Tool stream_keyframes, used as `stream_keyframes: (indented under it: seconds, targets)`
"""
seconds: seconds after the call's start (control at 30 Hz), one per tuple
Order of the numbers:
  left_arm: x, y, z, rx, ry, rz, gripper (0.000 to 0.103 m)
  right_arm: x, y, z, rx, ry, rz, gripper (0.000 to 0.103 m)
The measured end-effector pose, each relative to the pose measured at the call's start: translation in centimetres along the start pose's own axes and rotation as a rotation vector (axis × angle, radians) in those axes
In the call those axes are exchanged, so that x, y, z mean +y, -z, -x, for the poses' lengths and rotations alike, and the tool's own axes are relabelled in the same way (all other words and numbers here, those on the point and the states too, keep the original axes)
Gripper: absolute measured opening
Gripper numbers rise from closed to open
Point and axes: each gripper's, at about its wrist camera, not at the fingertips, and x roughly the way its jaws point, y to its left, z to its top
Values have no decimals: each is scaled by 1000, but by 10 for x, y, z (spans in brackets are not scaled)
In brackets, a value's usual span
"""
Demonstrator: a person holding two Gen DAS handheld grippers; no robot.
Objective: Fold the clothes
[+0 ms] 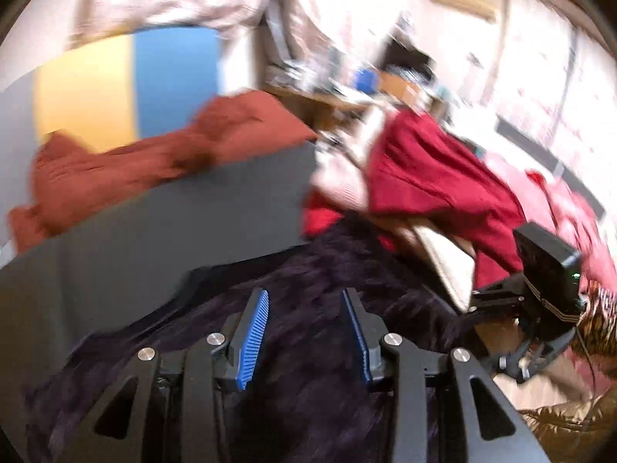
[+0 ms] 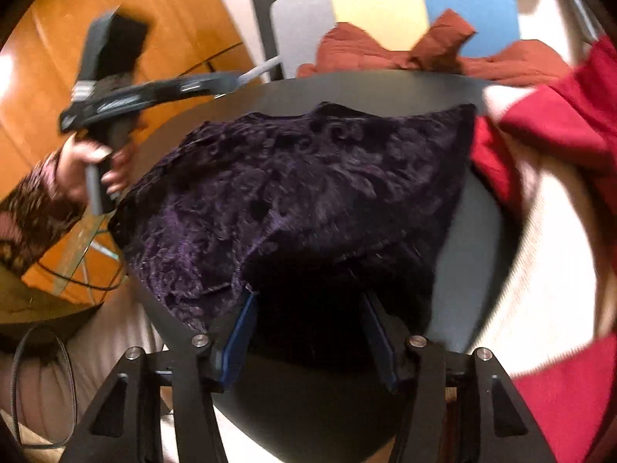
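Our right gripper (image 2: 308,332) stands with jaws apart, the purple velvet garment (image 2: 300,193) just ahead. Our left gripper (image 1: 304,332) hovers parted above it, gripping nothing.

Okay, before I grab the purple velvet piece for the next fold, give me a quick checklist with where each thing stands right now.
1. Purple garment lies on the dark table: ok.
2. Garment spread flat for folding: not ok, its near edge is bunched and doubled over in the right wrist view.
3. Right gripper free to grasp: ok, jaws apart, pads not pressing the cloth.
4. Left gripper free to grasp: ok, jaws apart over the velvet, nothing pinched.
5. Fold area clear of other clothes: not ok, the red garment crowds the purple one's side; the rust garment sits at the far rim.
6. Exact garment edges: cannot tell, both views are blurred.
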Motion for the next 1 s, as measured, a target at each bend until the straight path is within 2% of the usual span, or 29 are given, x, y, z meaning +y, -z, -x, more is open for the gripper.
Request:
stream_keyframes:
  seconds: [0.1, 0.2, 0.3, 0.33, 0.37, 0.43, 0.47, 0.5, 0.63, 0.73, 0.8, 0.83, 0.93, 0.97, 1.0]
  targets:
    - [-17, -7, -44, 78, 46, -10, 39, 2, -3, -4, 44, -89, 39, 59]
    - [-24, -6, -73, 116, 83, 8, 39, 1, -2, 11, 16, -199, 36, 60]
    - [-22, -2, -87, 130, 105, 27, 40, -7, 1, 9, 18, -134, 37, 63]
    - [-21, 0, -92, 138, 98, 32, 39, -9, 2, 4, 34, -110, 32, 62]
    - [-20, 2, -96, 146, 95, 41, 40, -10, 5, 4, 14, -103, 36, 60]
    - [-13, 7, -97, 147, 95, 67, 39, -11, 8, 8, -4, -99, 29, 42]
    - [-10, 9, -97, 141, 99, 79, 39, -13, 10, 11, -4, -105, 20, 12]
    - [-8, 10, -95, 131, 102, 89, 39, -15, 11, 14, -4, -111, 12, 4]
    - [-6, 14, -91, 110, 93, 100, 40, -27, 27, 62, -98, -237, -59, 4]
    - [-6, 15, -93, 107, 88, 97, 39, -32, 41, 101, -200, -303, -109, 0]
    - [-5, 14, -94, 107, 88, 101, 39, -35, 49, 125, -246, -305, -162, 0]
    - [-5, 14, -95, 107, 88, 103, 40, -34, 50, 123, -234, -266, -176, 0]
    - [-4, 12, -97, 106, 86, 106, 40, -22, 47, 112, -212, -149, -171, 9]
    - [-6, 12, -98, 107, 80, 102, 40, -15, 44, 106, -208, -133, -157, 27]
    - [-6, 12, -97, 107, 75, 98, 40, -8, 39, 99, -196, -126, -129, 59]
